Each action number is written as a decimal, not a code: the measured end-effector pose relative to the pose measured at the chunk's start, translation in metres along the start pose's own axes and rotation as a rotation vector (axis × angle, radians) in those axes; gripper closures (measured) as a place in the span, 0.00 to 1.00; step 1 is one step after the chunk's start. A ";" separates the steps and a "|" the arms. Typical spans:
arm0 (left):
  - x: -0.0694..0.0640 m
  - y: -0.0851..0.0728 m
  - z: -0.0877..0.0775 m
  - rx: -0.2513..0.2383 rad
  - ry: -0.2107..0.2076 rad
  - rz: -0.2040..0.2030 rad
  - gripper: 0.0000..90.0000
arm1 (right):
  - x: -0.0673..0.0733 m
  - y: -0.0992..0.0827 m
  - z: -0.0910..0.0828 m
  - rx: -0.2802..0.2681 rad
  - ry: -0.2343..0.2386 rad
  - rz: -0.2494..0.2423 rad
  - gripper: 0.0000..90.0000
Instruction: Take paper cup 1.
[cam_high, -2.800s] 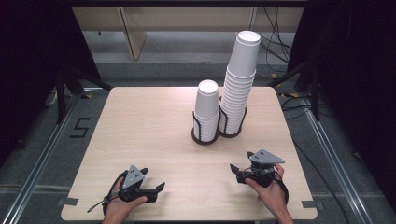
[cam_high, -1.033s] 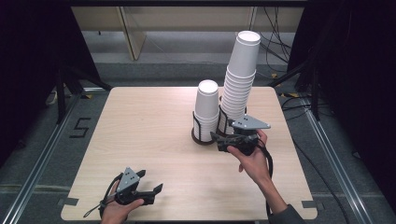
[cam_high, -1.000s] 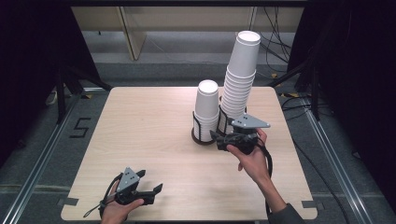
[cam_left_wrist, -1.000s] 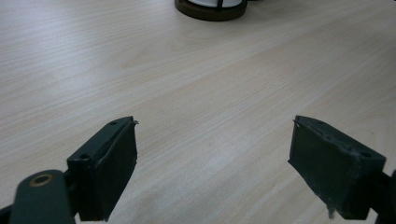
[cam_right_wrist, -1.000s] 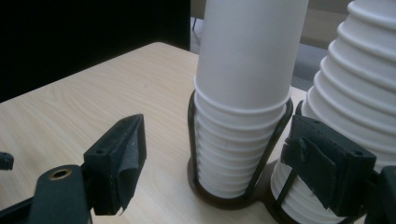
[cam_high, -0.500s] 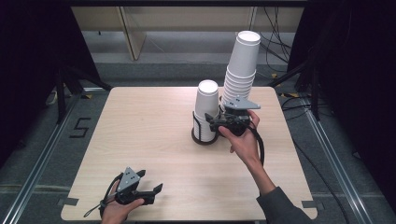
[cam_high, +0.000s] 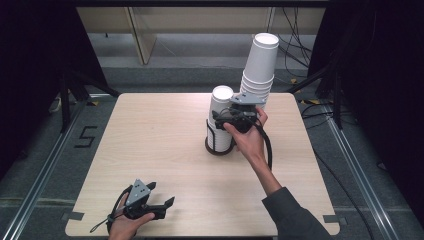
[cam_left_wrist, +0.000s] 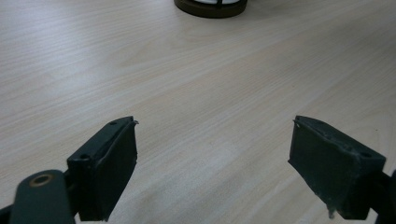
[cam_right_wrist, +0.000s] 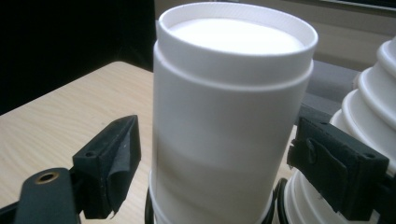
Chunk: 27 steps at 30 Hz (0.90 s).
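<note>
The right claw stands wide open around the top cup of the short cup stack, one jaw on either side of the cup wall. In the right gripper view the short stack rises between the two jaws with a gap on the left side; on the right side the gap is too narrow to tell whether the jaw touches. The right hand reaches far over the desk, forearm stretched from the near right edge toward the middle. The short stack sits in a dark wire holder at the desk's centre, and the tall cup stack leans just beside it on the right.

The left claw is also open, jaws spread well apart and holding nothing, above bare desk. The left hand rests at the near left edge of the desk.
</note>
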<state>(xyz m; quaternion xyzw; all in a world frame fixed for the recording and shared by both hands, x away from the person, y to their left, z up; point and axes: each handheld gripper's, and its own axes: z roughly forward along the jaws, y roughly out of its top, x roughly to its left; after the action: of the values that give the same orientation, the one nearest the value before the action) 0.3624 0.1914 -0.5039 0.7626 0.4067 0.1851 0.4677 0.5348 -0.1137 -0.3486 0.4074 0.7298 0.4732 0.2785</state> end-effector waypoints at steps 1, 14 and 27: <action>0.000 0.000 0.000 -0.001 0.000 -0.001 0.16 | -0.001 0.002 0.002 -0.007 -0.012 -0.027 0.18; 0.000 0.000 -0.001 0.009 0.004 0.010 0.16 | 0.006 0.007 0.026 0.044 -0.062 0.057 0.18; -0.001 0.000 0.001 0.001 0.001 0.009 0.16 | 0.005 0.024 0.016 -0.006 -0.072 0.072 0.21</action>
<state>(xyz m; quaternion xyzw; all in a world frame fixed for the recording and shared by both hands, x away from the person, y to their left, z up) 0.3625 0.1902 -0.5044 0.7646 0.4037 0.1873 0.4662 0.5522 -0.0967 -0.3334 0.4492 0.7029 0.4700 0.2885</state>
